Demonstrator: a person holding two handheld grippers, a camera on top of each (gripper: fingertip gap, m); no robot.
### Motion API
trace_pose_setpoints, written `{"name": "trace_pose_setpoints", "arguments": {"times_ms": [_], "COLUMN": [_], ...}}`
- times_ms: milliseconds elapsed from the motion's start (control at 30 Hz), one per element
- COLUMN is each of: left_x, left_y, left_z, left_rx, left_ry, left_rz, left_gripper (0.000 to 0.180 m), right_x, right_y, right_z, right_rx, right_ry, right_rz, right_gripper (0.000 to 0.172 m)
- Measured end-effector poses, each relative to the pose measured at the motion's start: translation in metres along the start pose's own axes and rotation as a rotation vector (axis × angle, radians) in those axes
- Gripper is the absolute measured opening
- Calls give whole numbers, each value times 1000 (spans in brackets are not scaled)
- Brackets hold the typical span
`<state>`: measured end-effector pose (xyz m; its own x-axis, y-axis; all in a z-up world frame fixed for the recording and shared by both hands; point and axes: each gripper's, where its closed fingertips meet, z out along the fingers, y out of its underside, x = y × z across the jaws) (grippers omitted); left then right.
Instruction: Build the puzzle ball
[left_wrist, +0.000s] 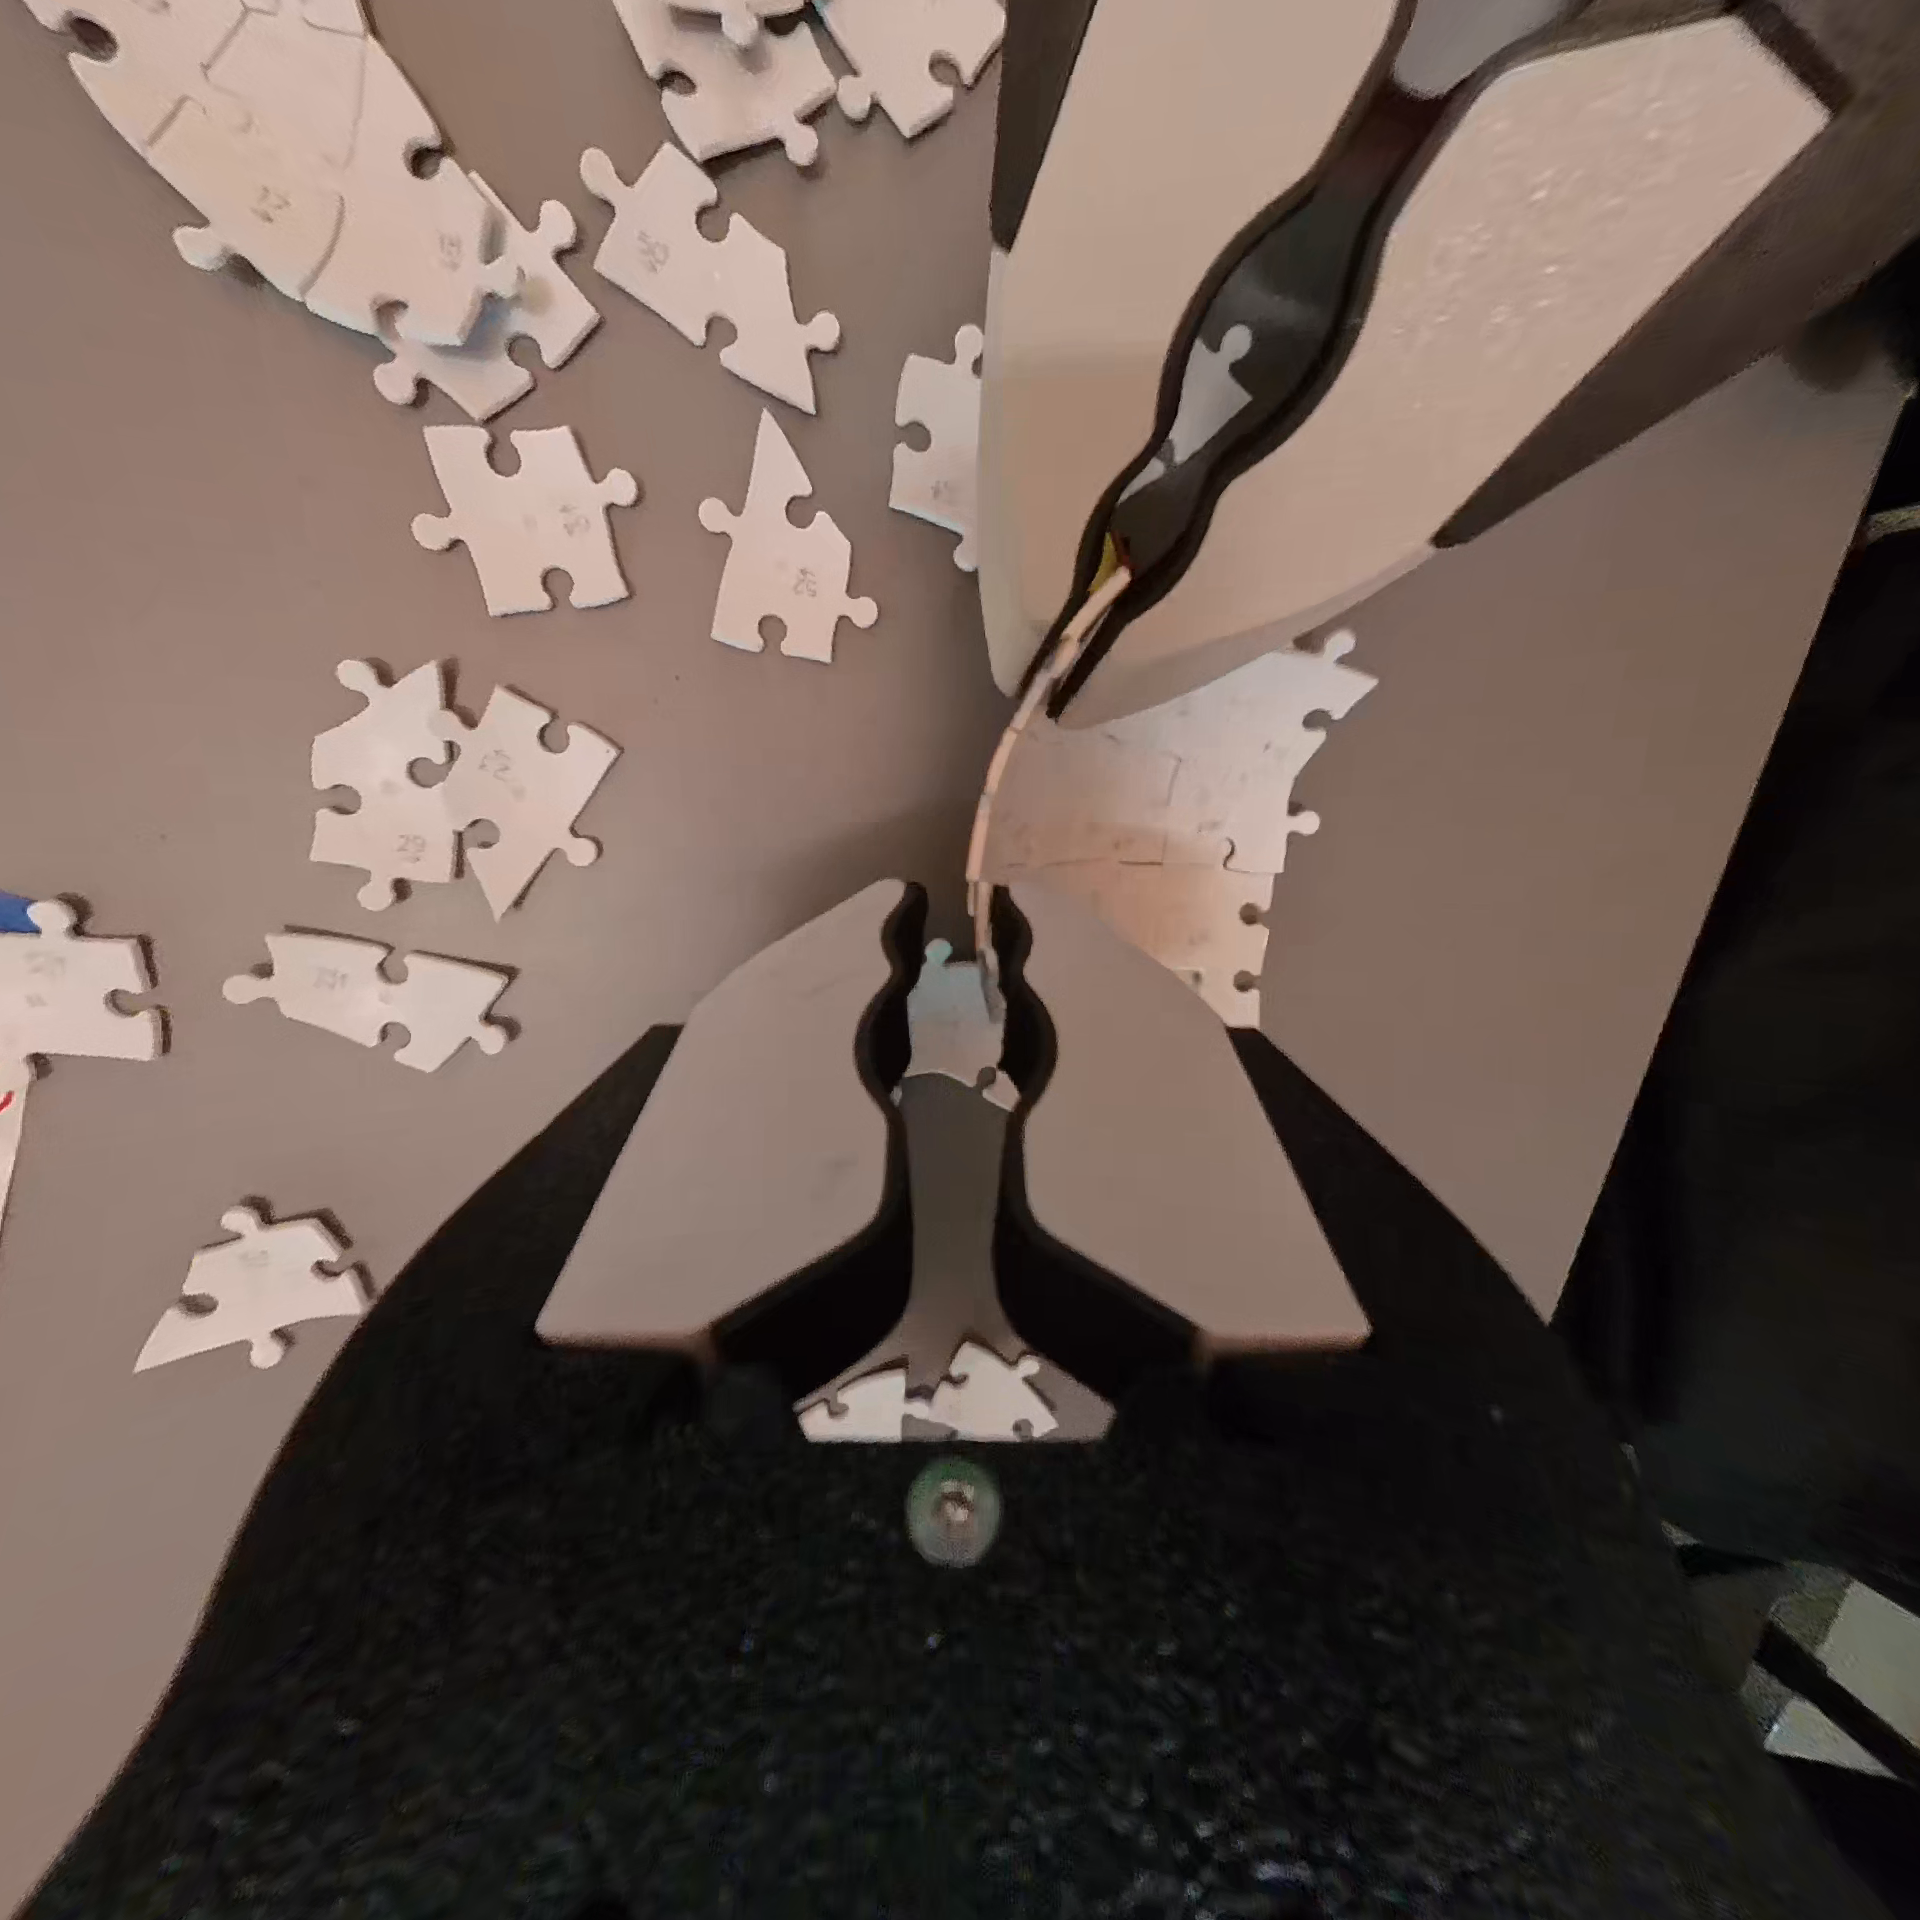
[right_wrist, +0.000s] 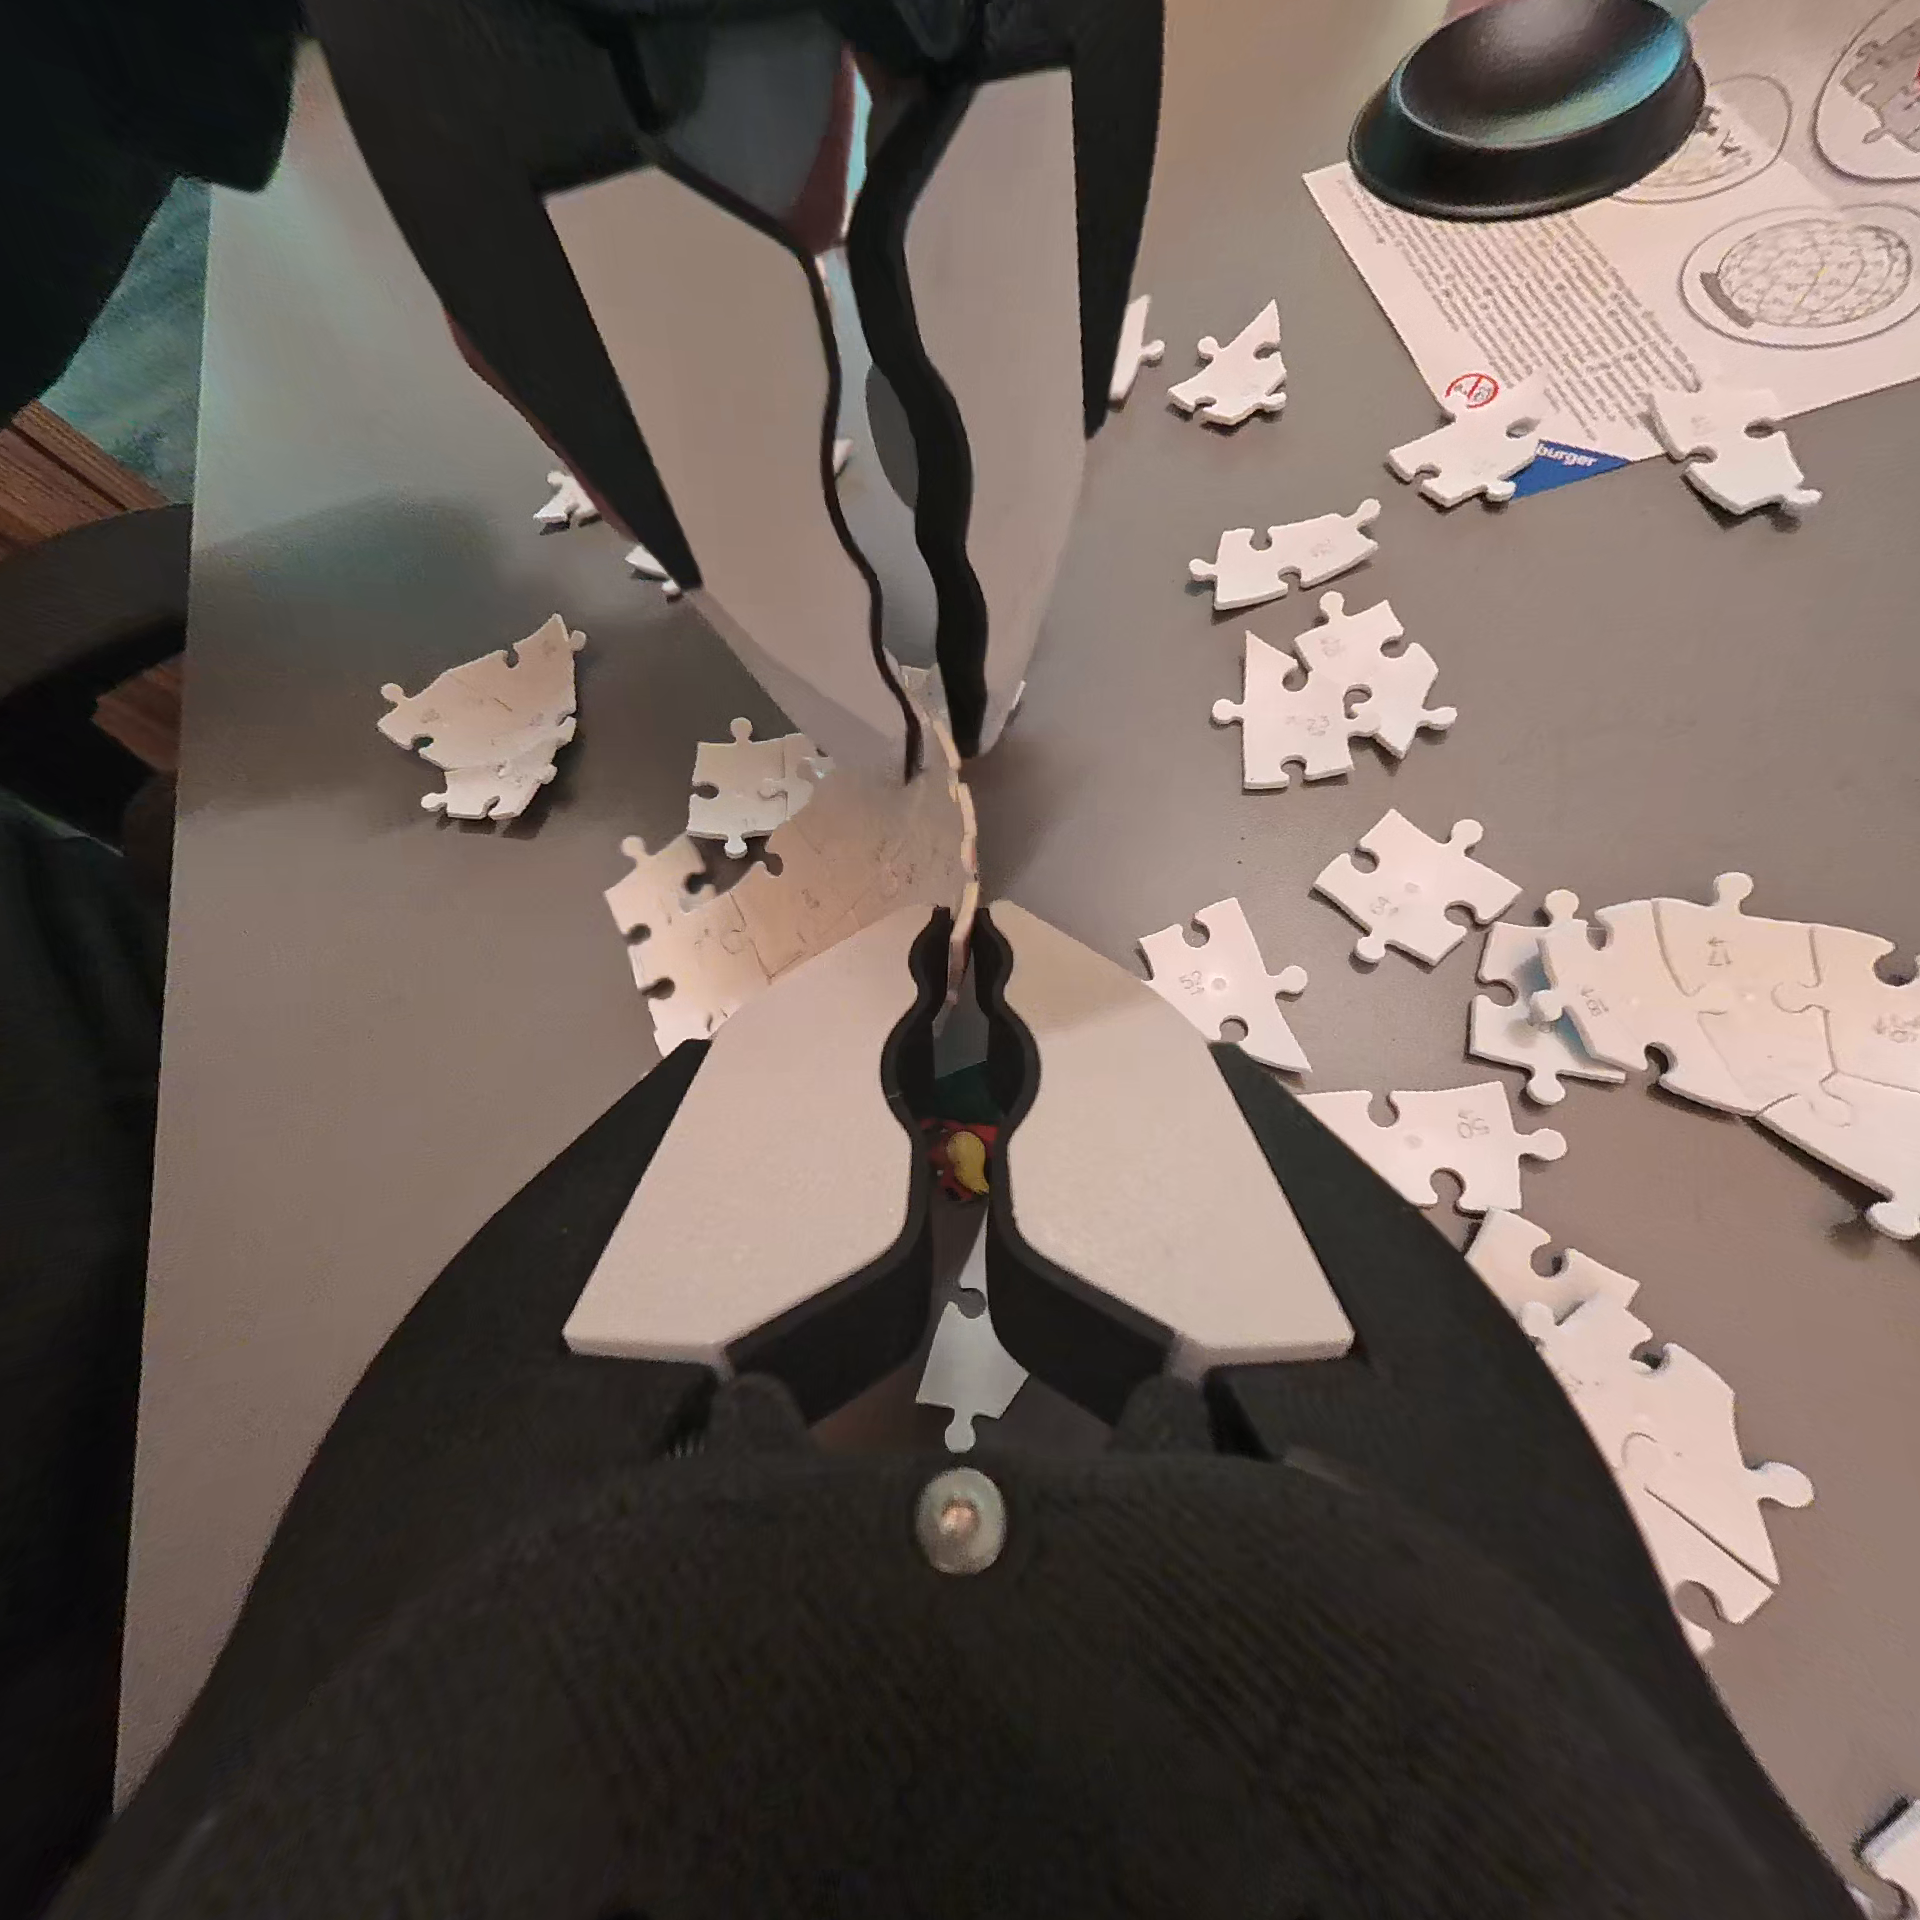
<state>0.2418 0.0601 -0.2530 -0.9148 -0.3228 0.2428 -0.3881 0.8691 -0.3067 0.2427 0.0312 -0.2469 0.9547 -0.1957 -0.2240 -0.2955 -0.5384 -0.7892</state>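
Hand-held gripper on the right (right_wrist: 961, 940) and hand-held gripper on the left (left_wrist: 956, 914) meet nose to nose over the grey counter (left_wrist: 727, 748), each at one end of the same curved panel of joined white puzzle pieces (left_wrist: 1143, 810), which stands up on edge between them rather than lying flat. The right one is closed on the panel's rim, its dark pads pinching the thin edge, so the arc keeps its bend. The left one is narrowly parted: the rim lies against its right pad only, with a gap at the left pad, so it looks to steady, not clamp. Around them, well apart, lie a larger joined section (right_wrist: 1766, 1018) to the far left, a printed sheet (right_wrist: 1558, 281) under a black dome-shaped object (right_wrist: 1527, 94), then loose single pieces (left_wrist: 530, 520) face down.
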Motion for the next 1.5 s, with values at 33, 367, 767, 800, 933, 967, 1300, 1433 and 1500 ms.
{"name": "trace_pose_setpoints", "arguments": {"times_ms": [33,367,767,800,933,967,1300,1433,1500], "left_x": [1,8,-22,-25,-36,-39,-47,-46,-46], "left_y": [1,0,2,2,5,8,10,9,10], "left_z": [1,7,-14,-18,-29,-30,-27,-24,-24], "left_rx": [-12,-46,244,304,490,519,621,637,641], "left_ry": [2,42,-125,-149,-249,-275,-384,-363,-356], "left_rz": [-1,-24,-201,-228,-315,-331,-366,-382,-387], "left_gripper": [13,3,3,3,3,3,3,3,3], "right_x": [0,-2,30,29,24,24,41,47,47], "right_y": [0,0,-4,-5,-4,-5,-28,-24,-24], "right_z": [0,-1,-27,-26,-14,-11,-6,1,5], "right_rx": [-2,-18,118,137,127,124,188,116,106], "right_ry": [3,7,107,80,36,47,129,136,123], "right_rz": [-7,-38,185,213,209,196,78,31,30], "right_gripper": [4,4,52,50,47,47,28,30,27]}}
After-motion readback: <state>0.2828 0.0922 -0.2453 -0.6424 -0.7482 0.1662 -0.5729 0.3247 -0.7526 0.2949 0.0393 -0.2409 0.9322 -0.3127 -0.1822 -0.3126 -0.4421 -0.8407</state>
